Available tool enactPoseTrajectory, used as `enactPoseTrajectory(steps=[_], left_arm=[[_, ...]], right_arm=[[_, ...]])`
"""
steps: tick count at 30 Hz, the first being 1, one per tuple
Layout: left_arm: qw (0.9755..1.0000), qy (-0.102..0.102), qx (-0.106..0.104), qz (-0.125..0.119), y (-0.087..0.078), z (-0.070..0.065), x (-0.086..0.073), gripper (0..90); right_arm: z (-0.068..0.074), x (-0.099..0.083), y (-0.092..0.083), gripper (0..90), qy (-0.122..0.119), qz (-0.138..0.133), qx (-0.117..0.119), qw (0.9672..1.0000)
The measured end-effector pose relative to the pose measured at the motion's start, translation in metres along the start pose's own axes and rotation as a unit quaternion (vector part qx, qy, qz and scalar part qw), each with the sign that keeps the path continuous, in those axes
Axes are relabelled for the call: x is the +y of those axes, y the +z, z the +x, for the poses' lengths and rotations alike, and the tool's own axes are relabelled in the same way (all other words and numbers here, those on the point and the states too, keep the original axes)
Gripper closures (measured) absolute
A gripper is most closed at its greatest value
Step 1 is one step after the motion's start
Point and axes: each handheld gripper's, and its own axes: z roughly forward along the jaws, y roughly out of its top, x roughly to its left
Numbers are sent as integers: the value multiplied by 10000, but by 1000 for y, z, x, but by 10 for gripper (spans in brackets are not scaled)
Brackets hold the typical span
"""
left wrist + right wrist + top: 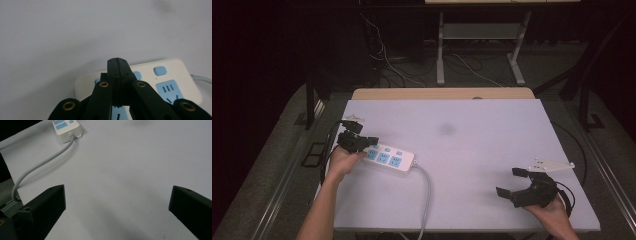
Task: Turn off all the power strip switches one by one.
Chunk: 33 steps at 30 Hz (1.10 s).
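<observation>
Here the left tool (373, 141) hovers with jaws pressed together over the near-left end of the white power strip (389, 158) lying on the bench (472, 125), while the right tool (511, 182) rests wide open, well apart.

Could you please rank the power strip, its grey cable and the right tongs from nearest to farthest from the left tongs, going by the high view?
1. Power strip: directly under the left tongs, at the table's left.
2. Grey cable: runs from the strip's right end to the near edge.
3. Right tongs: far right, near edge.
</observation>
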Motion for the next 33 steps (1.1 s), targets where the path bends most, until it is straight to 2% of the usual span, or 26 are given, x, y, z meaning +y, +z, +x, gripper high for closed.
enactPoseTrajectory(steps=[5,9,12,14,18,21,25,27,30,33], left_arm=[[9998,14,62,-192,-10,-6,0,887],[9989,48,166,-437,-22,-13,1,837],[9971,-51,68,-752,-32,-17,1,809],[9960,-126,-95,-883,-38,-21,0,779],[9948,-36,-163,-1000,-46,-29,-4,680],[9934,-70,-268,-1112,-50,-35,-10,573],[9911,-93,-252,-1307,-54,-43,-21,412],[9900,-119,-333,-1364,-56,-45,-26,336],[9889,-82,-345,-1445,-58,-51,-32,250],[9870,-80,-445,-1543,-60,-56,-39,189]], right_arm=[[1,0,-1,7,-2,-17,0,10000],[1,0,-1,7,-4,-17,15,10000],[2,0,-1,7,-11,-22,22,10000],[2,0,-1,7,-12,-30,29,10000],[3,0,-1,7,-3,-39,37,10000],[3,0,-1,7,-4,-40,45,10000],[3,0,-1,7,0,-41,48,10000],[3,0,0,7,-2,-39,50,10000],[4,0,0,7,4,-40,49,10000],[4,0,0,7,6,-36,50,10000]])
